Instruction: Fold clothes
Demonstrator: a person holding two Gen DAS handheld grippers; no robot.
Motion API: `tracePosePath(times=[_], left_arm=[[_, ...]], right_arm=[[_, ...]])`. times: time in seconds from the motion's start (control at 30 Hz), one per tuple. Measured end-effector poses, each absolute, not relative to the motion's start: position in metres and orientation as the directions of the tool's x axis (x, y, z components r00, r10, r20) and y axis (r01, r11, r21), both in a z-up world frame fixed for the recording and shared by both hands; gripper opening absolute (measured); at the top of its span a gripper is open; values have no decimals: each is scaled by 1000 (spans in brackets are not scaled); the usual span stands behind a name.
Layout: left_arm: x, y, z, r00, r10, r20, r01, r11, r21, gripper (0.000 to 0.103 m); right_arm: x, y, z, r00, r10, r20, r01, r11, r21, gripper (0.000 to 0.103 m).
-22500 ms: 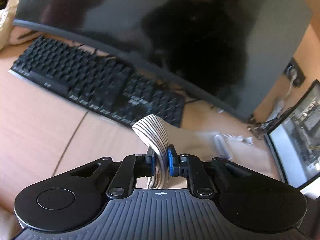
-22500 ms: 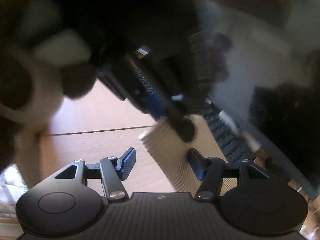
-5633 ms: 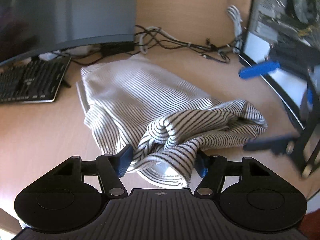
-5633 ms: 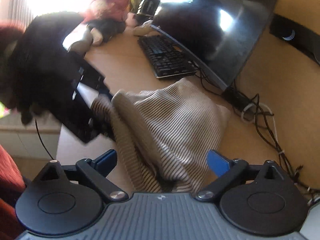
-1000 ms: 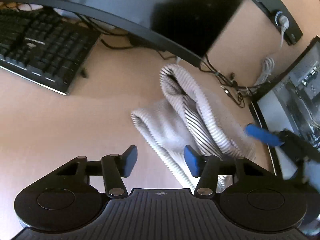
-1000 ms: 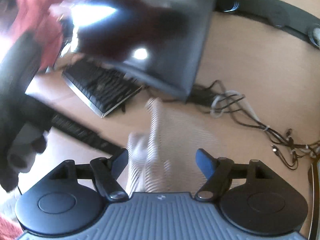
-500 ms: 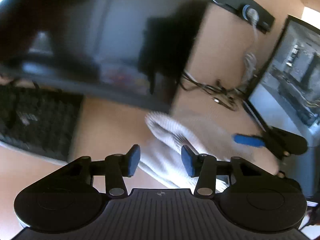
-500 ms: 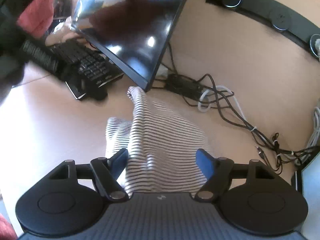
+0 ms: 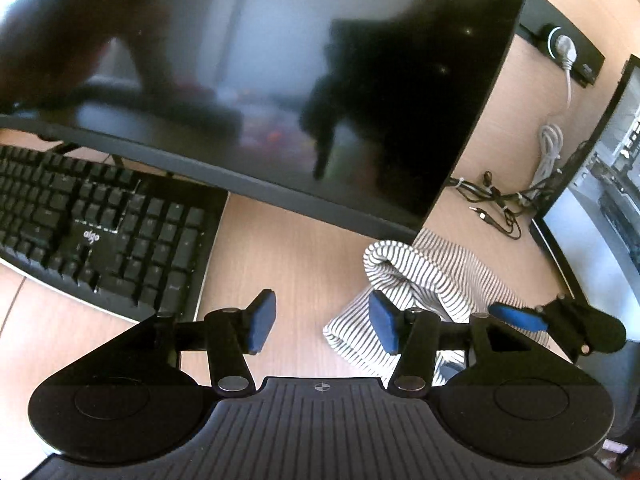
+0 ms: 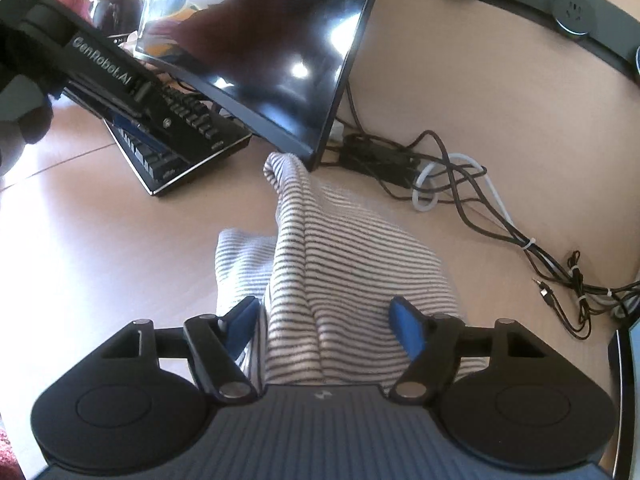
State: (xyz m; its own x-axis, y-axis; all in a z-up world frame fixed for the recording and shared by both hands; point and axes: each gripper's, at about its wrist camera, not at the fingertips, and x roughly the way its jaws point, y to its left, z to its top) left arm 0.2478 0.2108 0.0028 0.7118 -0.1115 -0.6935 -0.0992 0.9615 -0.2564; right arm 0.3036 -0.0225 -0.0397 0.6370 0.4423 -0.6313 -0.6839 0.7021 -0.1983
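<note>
A white garment with thin dark stripes (image 9: 432,276) lies bunched in a folded heap on the wooden desk, right of the monitor's corner. My left gripper (image 9: 322,326) hovers open over bare desk, its right pad just beside the heap's left edge. In that view the right gripper (image 9: 516,316) shows at the far side of the heap. The right wrist view has the striped garment (image 10: 340,256) running between and under my open right gripper (image 10: 324,322), nothing pinched. The left gripper (image 10: 132,120) appears at upper left there, over the keyboard.
A curved dark monitor (image 9: 280,80) stands behind, with a black keyboard (image 9: 100,232) at its left. Tangled cables (image 10: 460,188) lie behind the garment by the wall. A second screen (image 9: 600,220) stands at the right edge. A dark socket strip (image 10: 560,8) runs along the wall.
Both grippers have pulled back from the garment with jaws open; the left one has swung left toward the keyboard. The striped heap lies still where it was.
</note>
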Motion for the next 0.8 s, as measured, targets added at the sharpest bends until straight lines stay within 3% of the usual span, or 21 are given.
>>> tracePosePath(times=[0.8], left_arm=[[244, 196, -25, 661, -153, -735, -113, 947, -299, 64]], right_arm=[[293, -34, -43, 657, 438, -613, -681, 694, -234, 76]])
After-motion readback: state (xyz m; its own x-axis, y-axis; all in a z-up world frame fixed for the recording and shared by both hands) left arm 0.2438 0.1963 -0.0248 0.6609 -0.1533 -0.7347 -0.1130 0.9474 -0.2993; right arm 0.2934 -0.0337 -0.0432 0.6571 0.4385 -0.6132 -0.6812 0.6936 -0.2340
